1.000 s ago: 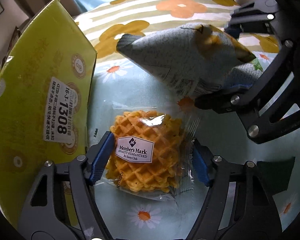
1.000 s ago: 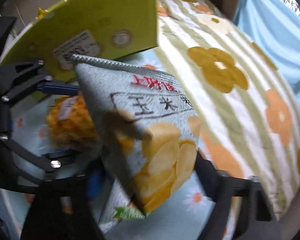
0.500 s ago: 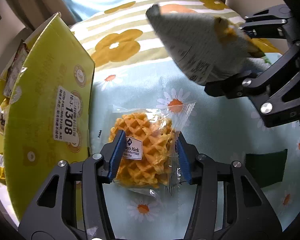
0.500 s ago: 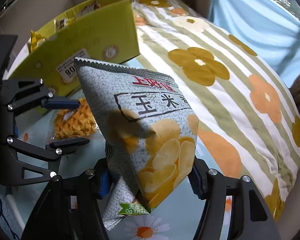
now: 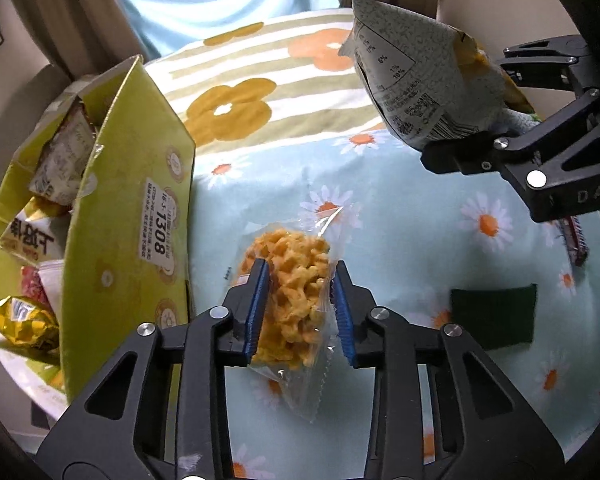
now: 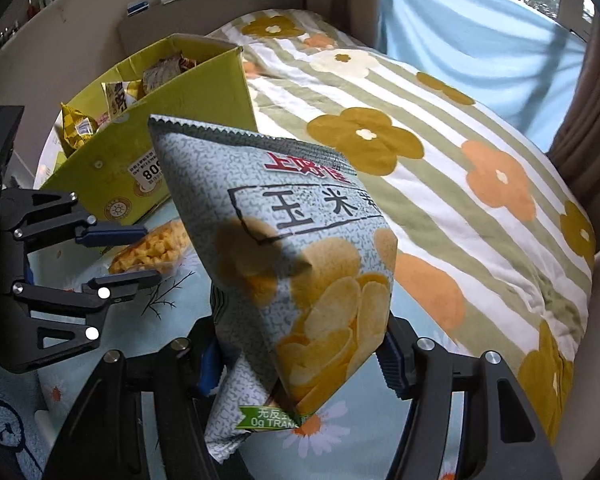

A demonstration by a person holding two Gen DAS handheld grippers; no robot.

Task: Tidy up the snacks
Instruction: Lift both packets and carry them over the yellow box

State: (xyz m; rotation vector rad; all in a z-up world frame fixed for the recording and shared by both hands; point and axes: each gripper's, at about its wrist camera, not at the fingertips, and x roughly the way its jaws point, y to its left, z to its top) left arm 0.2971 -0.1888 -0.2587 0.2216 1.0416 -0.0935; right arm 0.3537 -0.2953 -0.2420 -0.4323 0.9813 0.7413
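My left gripper (image 5: 300,312) is shut on a clear packet of orange waffle biscuits (image 5: 290,280) and holds it lifted above the daisy cloth, right of the yellow-green snack box (image 5: 140,216). My right gripper (image 6: 300,354) is shut on a grey chip bag (image 6: 284,240), held upright in the air. The chip bag (image 5: 420,80) and right gripper (image 5: 520,160) show at the upper right of the left wrist view. The left gripper (image 6: 116,256) with the waffle packet (image 6: 152,248) shows at the left of the right wrist view, in front of the box (image 6: 180,120).
The box holds several snack packets (image 5: 32,216). A dark green square (image 5: 494,316) lies on the cloth at right, and a small red-wrapped snack (image 5: 574,240) beyond it. A flowered striped quilt (image 6: 440,140) lies behind, with a blue curtain (image 6: 480,32) further back.
The left gripper closed on the waffle packet and lifted it off the cloth. The right gripper raised the chip bag higher, and more of the box's inside came into view.
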